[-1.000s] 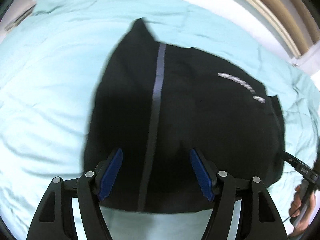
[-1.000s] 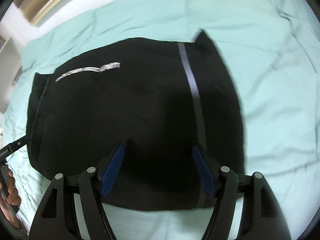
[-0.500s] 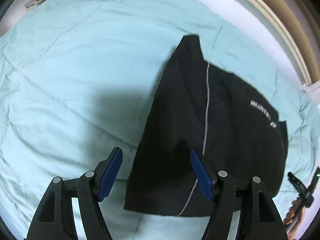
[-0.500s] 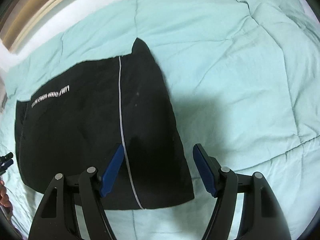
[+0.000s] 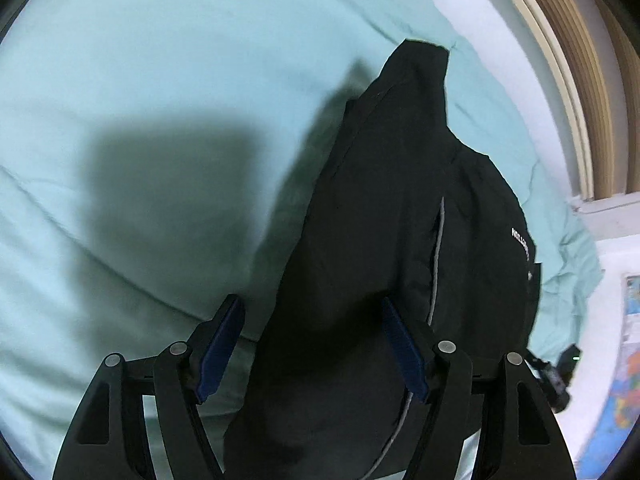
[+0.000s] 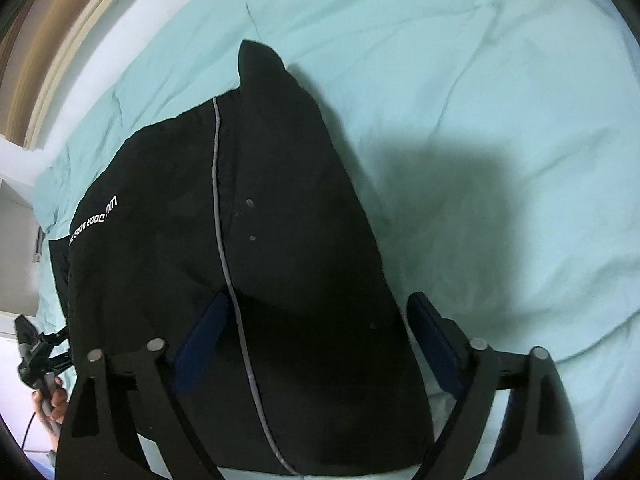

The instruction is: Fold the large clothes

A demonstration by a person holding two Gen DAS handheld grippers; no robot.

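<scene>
A black garment (image 5: 380, 220) with a thin grey stripe (image 5: 438, 248) and white lettering (image 5: 522, 244) lies folded on the mint-green bedspread (image 5: 160, 80). My left gripper (image 5: 311, 308) hovers low over its near left edge. The jaws are opening, and cloth lies between the blue pads without being pinched. In the right wrist view the same garment (image 6: 280, 220) fills the middle. My right gripper (image 6: 319, 300) is over its near right part, jaws opening wide and straddling the stripe (image 6: 218, 184) and the right edge, with the pads off the cloth.
The bedspread (image 6: 480, 80) stretches wide on the outer side of each gripper. A wooden frame (image 5: 580, 80) runs along the bed's far side. A hand (image 6: 52, 398) holding a black handle shows at the lower left edge. A colourful mat (image 5: 624, 392) lies past the bed.
Both grippers have come down closer to the garment's near end, so it fills more of each view. The right jaws have spread much wider, the left ones slightly.
</scene>
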